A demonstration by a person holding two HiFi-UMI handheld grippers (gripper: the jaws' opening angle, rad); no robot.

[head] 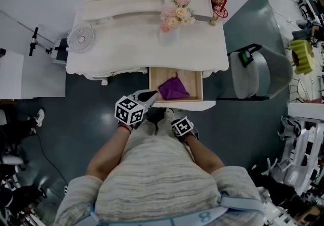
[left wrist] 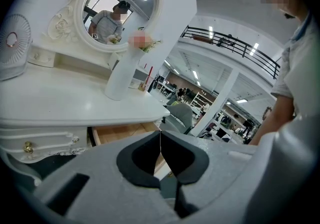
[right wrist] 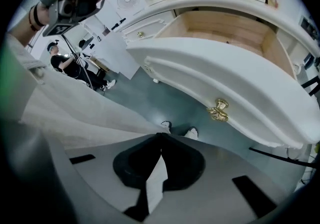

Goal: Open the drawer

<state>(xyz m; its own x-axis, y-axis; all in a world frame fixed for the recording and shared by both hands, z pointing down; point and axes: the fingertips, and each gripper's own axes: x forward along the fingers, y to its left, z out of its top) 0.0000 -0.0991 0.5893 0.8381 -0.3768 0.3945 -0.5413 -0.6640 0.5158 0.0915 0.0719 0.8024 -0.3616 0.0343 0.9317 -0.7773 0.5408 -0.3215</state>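
1. The white dressing table [head: 147, 50] stands against the far wall. Its top carries a vase of flowers [head: 174, 15] towards the right and a small fan [head: 80, 38] at the left. Neither stands over the drawer's path.

2. The drawer [head: 158, 75], the task's thing, sits under the right half of the table top. It is pulled out towards the person, with its wooden inside bare to the view from above and its white front on the near side. Judged from how far it stands out, the opening looks done or nearly so.

3. The right gripper [right wrist: 161, 138] hangs near the person's body, below and on the near side of the drawer front. It points steeply down at the floor. Its jaws are together with nothing between them, so it grips nothing.

4. The left gripper [left wrist: 160, 135] is held near the drawer's left near corner and aimed over it towards the table. Its jaws also meet, empty. I judge it to be idle, kept out of the drawer's way.

5. A purple cloth [head: 173, 88] lies crumpled in the middle of the drawer, the only thing seen in it.

6. The gold knob [right wrist: 218, 110] sits on the drawer front, well apart from both grippers.
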